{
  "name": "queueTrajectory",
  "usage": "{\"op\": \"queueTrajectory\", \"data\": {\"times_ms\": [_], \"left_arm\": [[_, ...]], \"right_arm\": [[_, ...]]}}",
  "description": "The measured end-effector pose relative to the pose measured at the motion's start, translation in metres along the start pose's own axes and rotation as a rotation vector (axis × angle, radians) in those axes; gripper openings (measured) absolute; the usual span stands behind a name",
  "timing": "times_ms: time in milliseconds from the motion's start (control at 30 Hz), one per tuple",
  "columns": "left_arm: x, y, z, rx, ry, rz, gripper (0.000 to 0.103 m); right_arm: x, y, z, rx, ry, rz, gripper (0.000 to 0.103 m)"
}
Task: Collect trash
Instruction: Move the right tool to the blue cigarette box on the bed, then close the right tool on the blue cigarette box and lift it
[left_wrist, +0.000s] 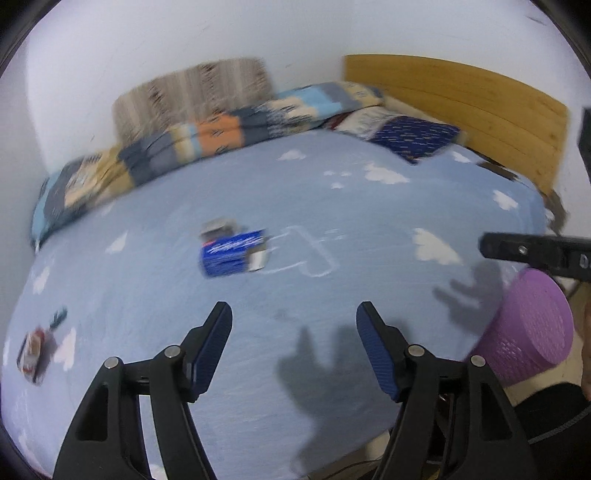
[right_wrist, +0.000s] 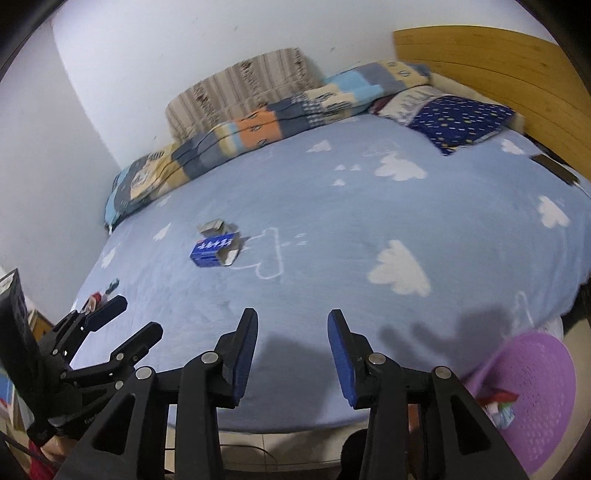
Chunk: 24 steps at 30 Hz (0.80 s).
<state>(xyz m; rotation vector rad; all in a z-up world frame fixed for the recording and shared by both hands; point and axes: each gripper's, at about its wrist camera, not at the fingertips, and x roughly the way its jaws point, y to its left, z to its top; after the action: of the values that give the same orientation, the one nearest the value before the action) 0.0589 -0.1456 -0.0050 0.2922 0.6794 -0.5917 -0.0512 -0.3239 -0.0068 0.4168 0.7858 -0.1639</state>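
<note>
Bed (right_wrist: 332, 221) is still littered; we're hovering both tongs, left (left_wrist: 294, 328) and right (right_wrist: 292, 332), parted and empty, so we're guessing box (right_wrist: 214, 251) next, then bin (right_wrist: 532, 398).

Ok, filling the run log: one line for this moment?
left gripper open, empty | right gripper open, empty | blue box on bed | purple basket bedside

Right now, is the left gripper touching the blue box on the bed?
Apart. In the left wrist view the left gripper has nothing between its fingers, and a wide stretch of bare sheet separates it from the blue box. The right wrist view shows the same gap.
</note>
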Motion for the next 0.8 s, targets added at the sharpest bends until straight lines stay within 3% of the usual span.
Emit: {"op": "queueTrajectory", "data": {"times_ms": [233, 367, 500, 800], "left_arm": [[0.023, 0.137, -0.002, -0.314, 0.101, 0.192, 0.069], [0.024, 0.193, -0.013, -0.498, 0.137, 0.196, 0.069], [0.029, 0.213, -0.019, -0.584, 0.156, 0.172, 0.069], [0.041, 0.207, -0.012, -0.574, 0.176, 0.156, 0.069]], "right_arm": [[0.079, 0.058, 0.026, -0.089, 0.109, 0.092, 0.044], [0.135, 0.091, 0.037, -0.111, 0.187, 0.162, 0.044], [0.183, 0.116, 0.052, -0.135, 0.223, 0.194, 0.044], [0.287, 0.127, 0.119, -0.14, 0.185, 0.134, 0.049]]}}
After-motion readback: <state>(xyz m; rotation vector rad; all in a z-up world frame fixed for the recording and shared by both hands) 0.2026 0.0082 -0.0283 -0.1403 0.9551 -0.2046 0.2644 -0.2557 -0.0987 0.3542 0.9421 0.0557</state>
